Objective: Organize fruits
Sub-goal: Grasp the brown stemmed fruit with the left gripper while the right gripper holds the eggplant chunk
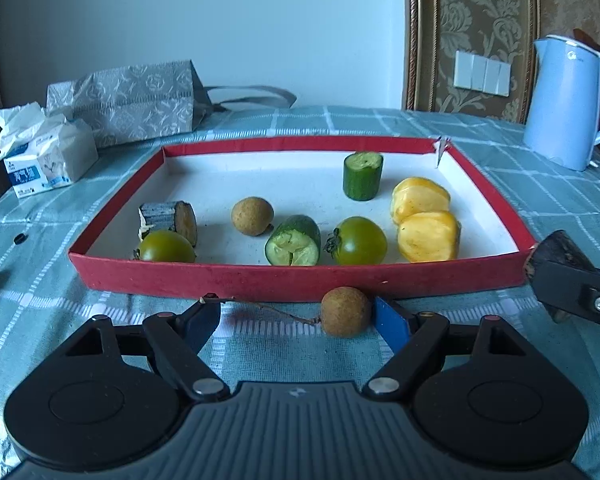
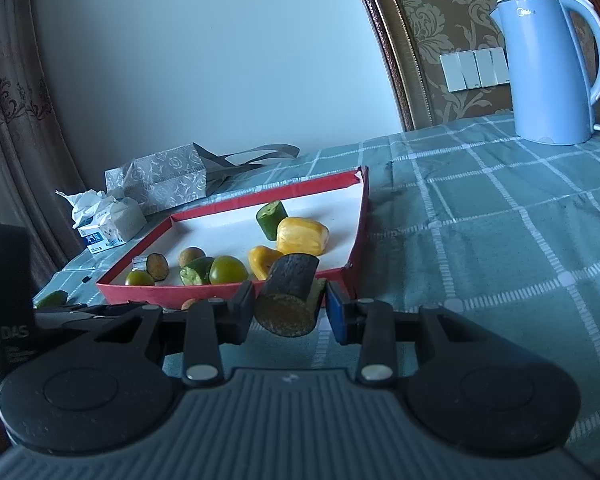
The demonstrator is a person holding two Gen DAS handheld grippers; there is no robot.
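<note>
Just outside the near wall of the red tray (image 1: 228, 280), a stemmed longan (image 1: 345, 311) lay on the checked tablecloth (image 1: 540, 184) between the spread jaws of the left gripper (image 1: 296, 320), beside its blue pad. Meanwhile the right gripper (image 2: 290, 306) pinched a dark sugarcane piece (image 2: 288, 300) off the tray's near right corner.
</note>
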